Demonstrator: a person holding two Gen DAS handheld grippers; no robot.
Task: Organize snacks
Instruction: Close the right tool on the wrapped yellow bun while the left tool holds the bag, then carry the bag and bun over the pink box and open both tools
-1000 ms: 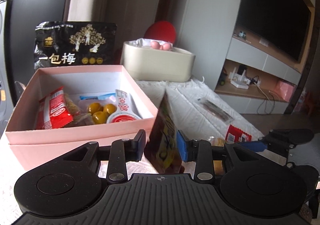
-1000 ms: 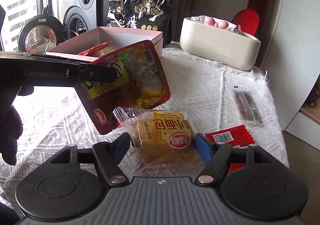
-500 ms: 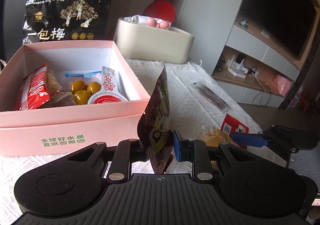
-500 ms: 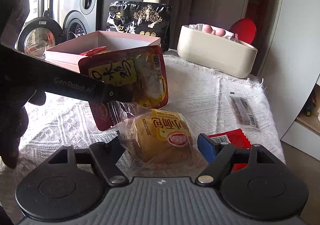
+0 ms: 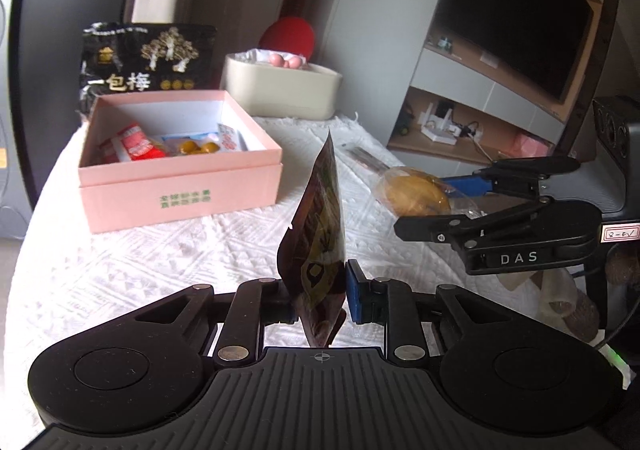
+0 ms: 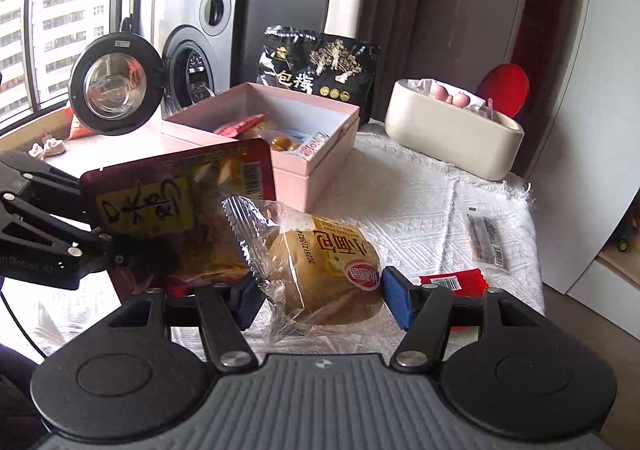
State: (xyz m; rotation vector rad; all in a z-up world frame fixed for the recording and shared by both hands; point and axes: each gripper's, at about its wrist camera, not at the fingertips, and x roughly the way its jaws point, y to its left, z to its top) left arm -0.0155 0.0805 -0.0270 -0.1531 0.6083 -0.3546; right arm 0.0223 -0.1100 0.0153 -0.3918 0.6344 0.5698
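1. The pink box [image 5: 180, 186] stood open on the white tablecloth [image 5: 140, 258], with a red packet [image 5: 134, 142], small yellow sweets [image 5: 198, 147] and other wrappers inside it
2. The left gripper [image 5: 320, 292] was clamped on the lower edge of a dark red snack pouch [image 5: 318, 234], which stood edge-on and upright, off the cloth, nearer to me than the pink box and a little to its right
3. The right gripper [image 6: 316, 300] had just been closing its jaws around a small bread roll in a clear wrapper [image 6: 320, 262]; both blue pads touched the wrapper and the roll hung clear of the cloth, on the near right side of the pink box
4. Behind the pink box a black bag with gold trees [image 6: 318, 64] leaned upright
5. To the right of the pink box sat a cream oval tub [image 6: 452, 138] holding pink round things
6. Further right of the box a clear-wrapped dark bar [image 6: 486, 236] and a red sachet [image 6: 456, 282] lay flat on the cloth
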